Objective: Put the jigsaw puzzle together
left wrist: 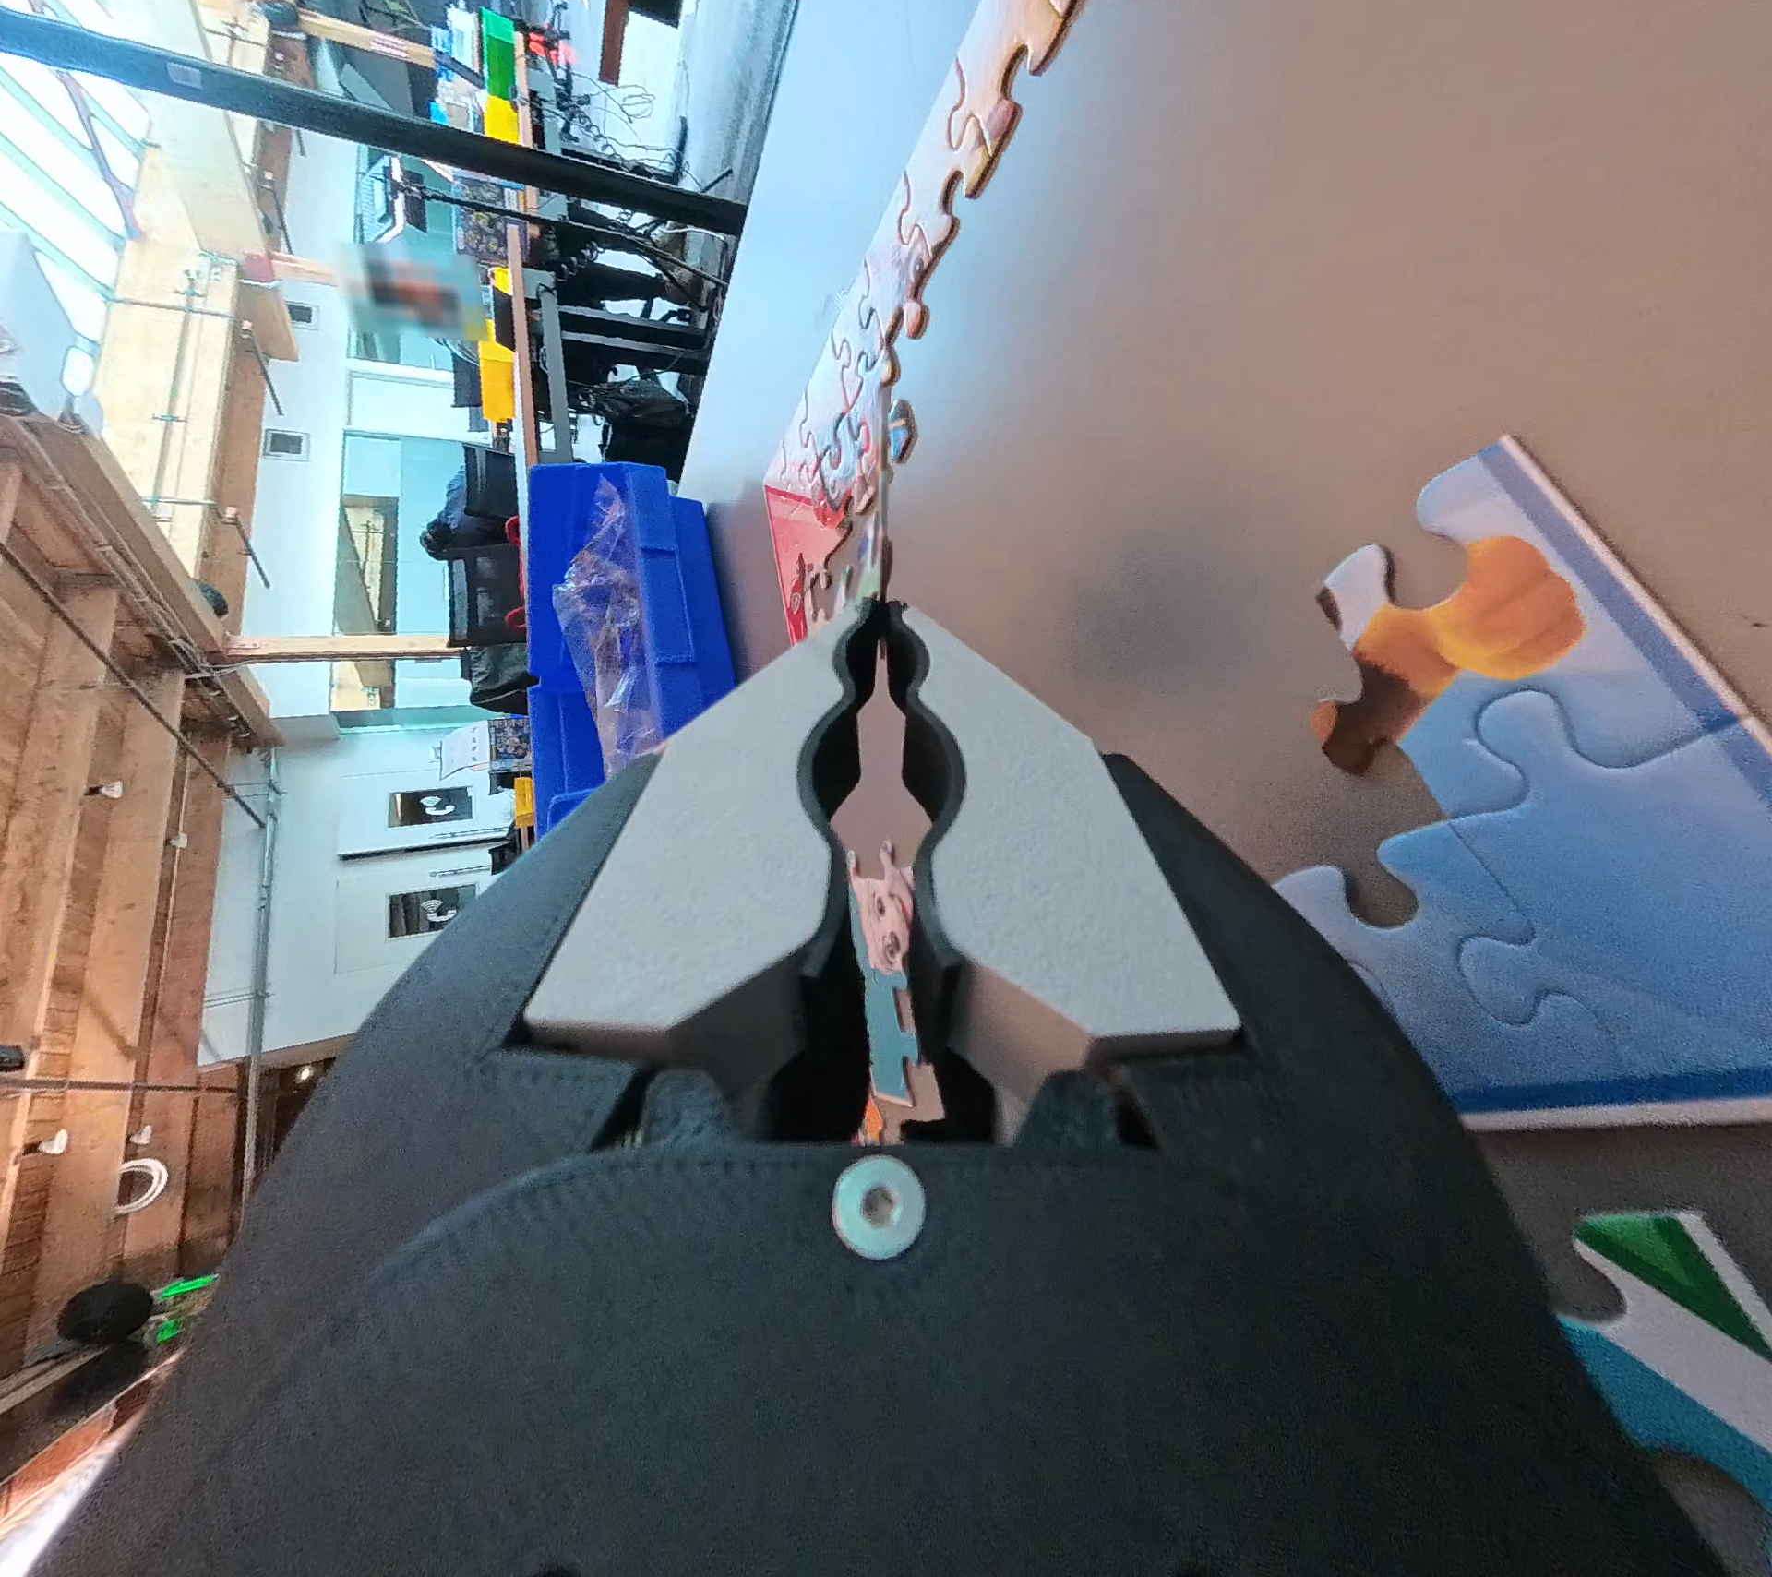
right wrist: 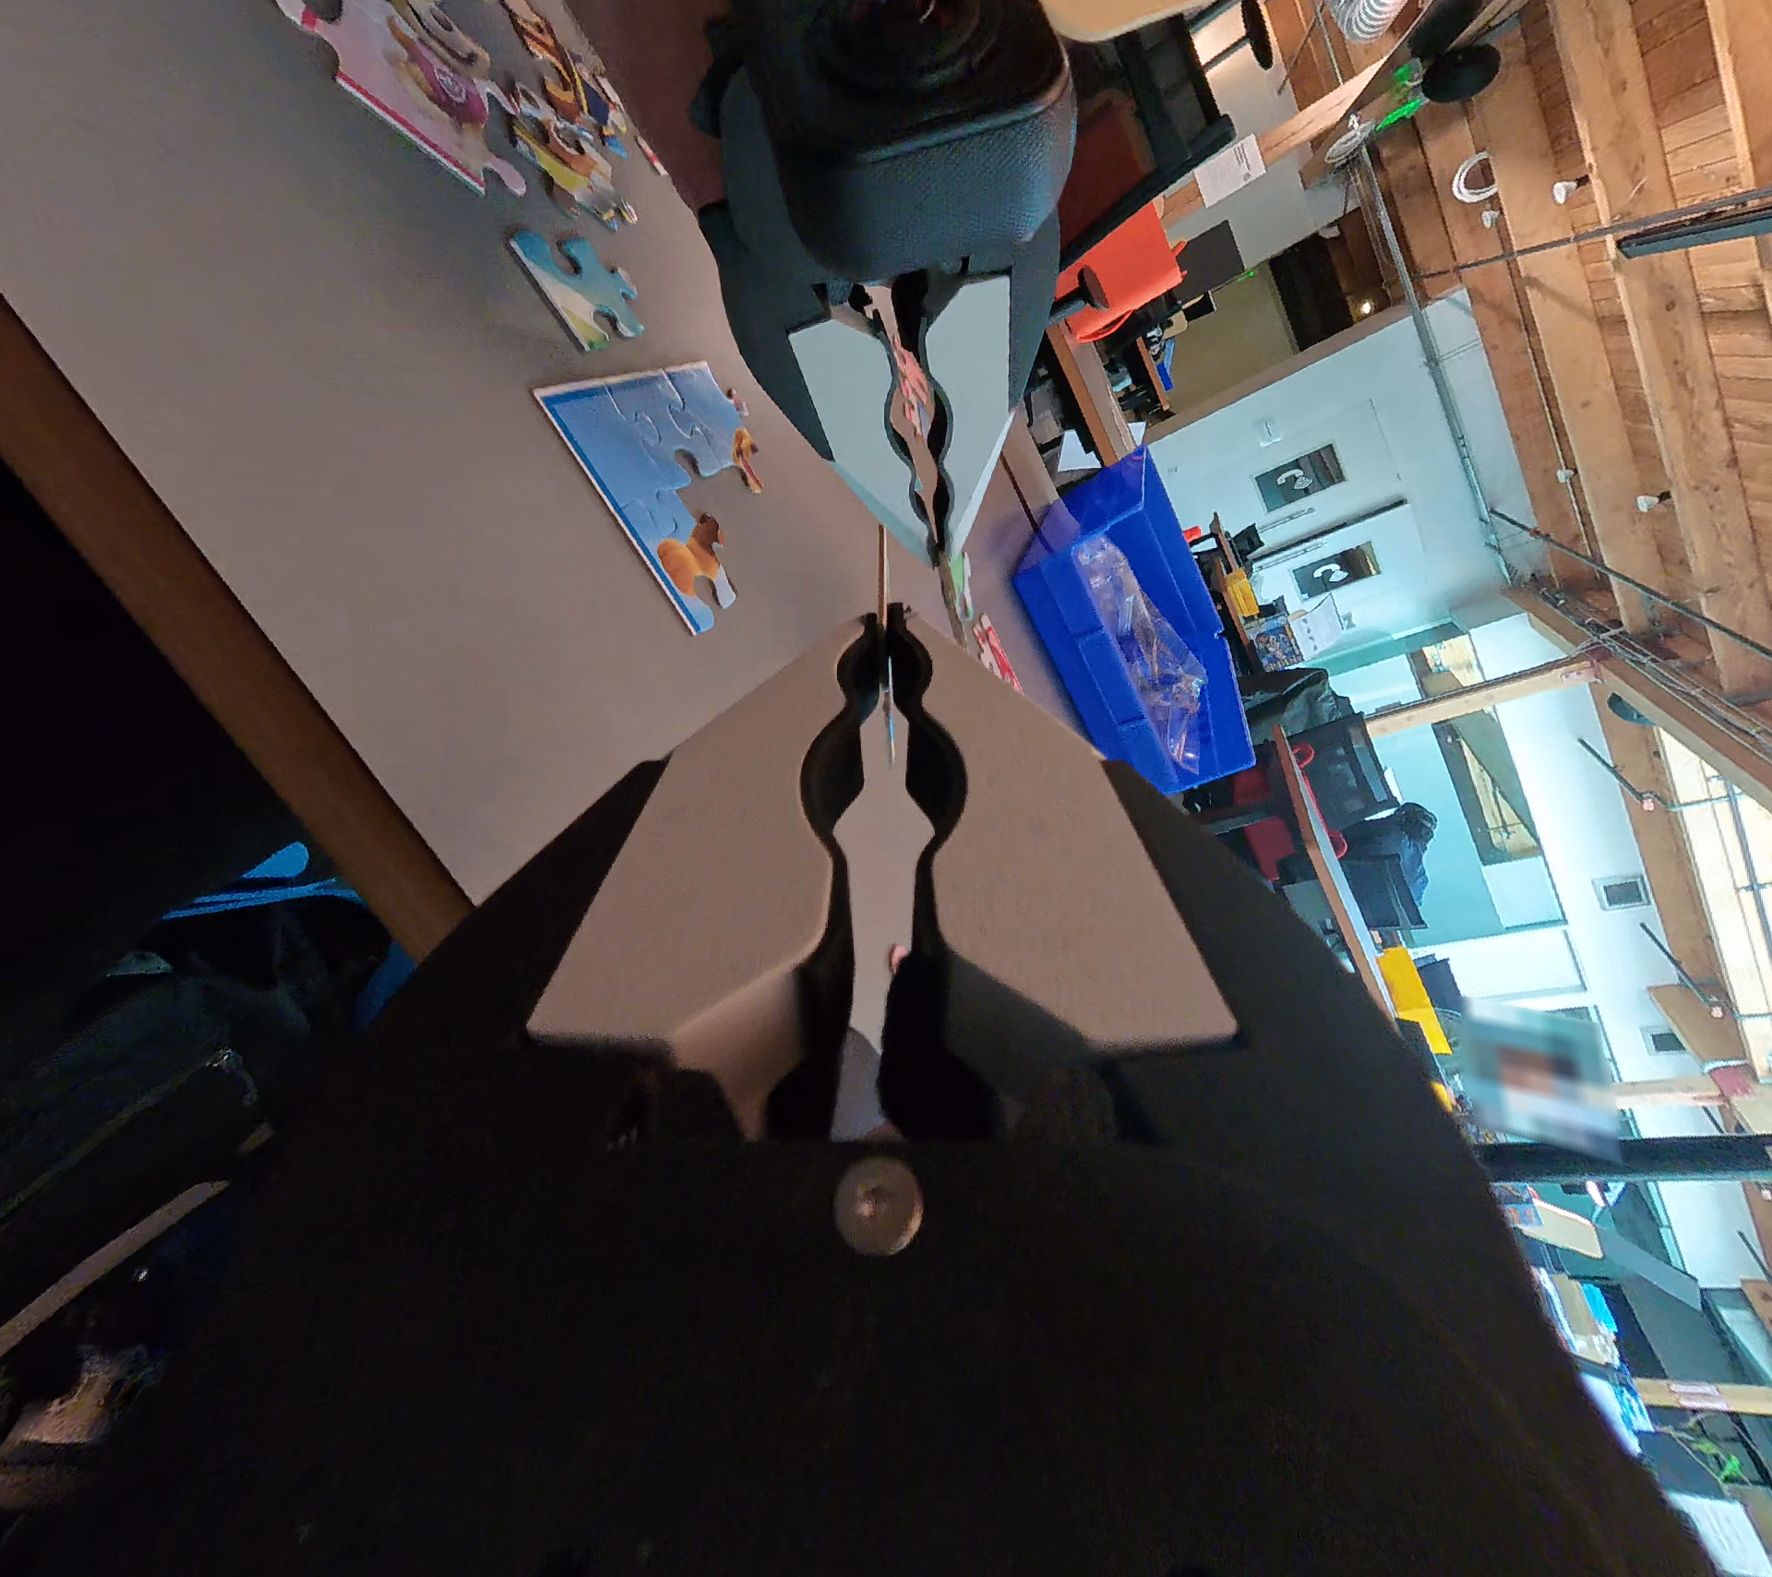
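Above table (right wrist: 384, 476), 2 hand-held grippers, L (left wrist: 880, 620) & R (right wrist: 887, 620), each clamped on 1 puzzle piece (left wrist: 887, 927).

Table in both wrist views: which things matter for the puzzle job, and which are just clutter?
For the job:
- left gripper, shut on a puzzle piece
- right gripper, shut on a thin piece
- blue assembled section
- loose blue piece

Lying about:
- blue bin holding a plastic bag
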The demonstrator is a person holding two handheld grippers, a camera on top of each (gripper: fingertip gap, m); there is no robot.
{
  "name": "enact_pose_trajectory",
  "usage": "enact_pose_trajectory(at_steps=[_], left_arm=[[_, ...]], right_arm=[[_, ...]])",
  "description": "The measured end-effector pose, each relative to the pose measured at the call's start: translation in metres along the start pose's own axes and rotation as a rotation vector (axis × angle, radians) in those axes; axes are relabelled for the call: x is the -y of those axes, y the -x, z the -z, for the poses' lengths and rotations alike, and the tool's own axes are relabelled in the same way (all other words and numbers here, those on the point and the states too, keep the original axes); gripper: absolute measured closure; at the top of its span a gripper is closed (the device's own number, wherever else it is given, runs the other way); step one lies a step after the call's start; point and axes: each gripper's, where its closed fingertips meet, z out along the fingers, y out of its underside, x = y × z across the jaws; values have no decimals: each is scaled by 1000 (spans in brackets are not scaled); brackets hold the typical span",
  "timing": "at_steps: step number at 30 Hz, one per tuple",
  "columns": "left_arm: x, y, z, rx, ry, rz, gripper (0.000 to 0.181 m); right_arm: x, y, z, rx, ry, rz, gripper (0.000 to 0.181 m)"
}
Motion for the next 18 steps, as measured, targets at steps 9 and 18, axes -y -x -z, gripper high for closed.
enact_pose_trajectory(at_steps=[9,18], left_arm=[[-8,-6,-17,-52,29,-5,181],[-43,-19,-15,-144,73,-34,181]], right_arm=[[-15,-5,3,-16,25,-11,181],[-17,-2,4,-12,22,-14,181]])
